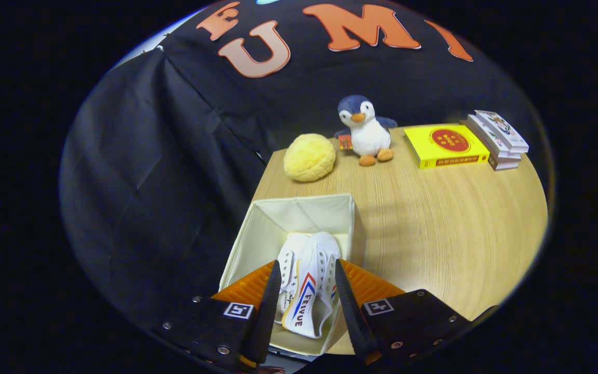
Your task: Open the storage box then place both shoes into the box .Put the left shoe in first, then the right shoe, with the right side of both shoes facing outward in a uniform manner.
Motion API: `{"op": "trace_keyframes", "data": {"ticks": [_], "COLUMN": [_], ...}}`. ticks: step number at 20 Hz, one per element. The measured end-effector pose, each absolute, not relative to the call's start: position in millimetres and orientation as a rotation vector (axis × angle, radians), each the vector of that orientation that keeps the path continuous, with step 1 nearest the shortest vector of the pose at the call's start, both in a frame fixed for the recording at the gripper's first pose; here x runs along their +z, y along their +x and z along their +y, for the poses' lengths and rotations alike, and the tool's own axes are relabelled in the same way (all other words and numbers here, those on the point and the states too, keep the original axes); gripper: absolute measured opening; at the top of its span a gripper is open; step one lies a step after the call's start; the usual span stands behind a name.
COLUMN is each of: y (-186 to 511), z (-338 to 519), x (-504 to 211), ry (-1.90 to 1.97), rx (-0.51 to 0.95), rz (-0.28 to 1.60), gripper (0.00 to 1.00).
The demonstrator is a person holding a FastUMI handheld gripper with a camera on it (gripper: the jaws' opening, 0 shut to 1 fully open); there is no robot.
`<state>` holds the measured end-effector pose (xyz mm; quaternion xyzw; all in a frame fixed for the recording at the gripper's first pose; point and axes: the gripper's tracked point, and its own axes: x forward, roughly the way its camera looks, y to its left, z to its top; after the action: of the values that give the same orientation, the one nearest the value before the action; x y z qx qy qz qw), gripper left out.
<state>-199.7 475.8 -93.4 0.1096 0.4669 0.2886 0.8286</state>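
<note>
Low in the frame, my hand-held gripper (304, 291) has its fingers apart, flanking two white canvas shoes (307, 283) standing inside the open cream fabric storage box (299, 210) on the wooden counter (434, 228). Placement looks essentially done; only withdrawal remains.

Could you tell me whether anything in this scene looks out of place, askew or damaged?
Nothing stands out. Both white shoes lie side by side inside the open storage box, between the gripper fingers, which are spread apart. The plush penguin stands upright beyond.
</note>
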Motion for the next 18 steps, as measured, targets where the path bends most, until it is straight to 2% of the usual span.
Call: {"op": "trace_keyframes", "data": {"ticks": [3,6,8,12,18], "y": [-180,-152,-135,-99,-54], "z": [452,416,392,339,250], "x": [-64,-41,-23,17,74], "ry": [0.252,0.225,0.214,0.214,0.144], "rx": [0.635,0.625,0.616,0.599,0.486], "rz": [0.856,0.736,0.65,0.445,0.142], "gripper": [0.71,0.88,0.92,0.95,0.97]}}
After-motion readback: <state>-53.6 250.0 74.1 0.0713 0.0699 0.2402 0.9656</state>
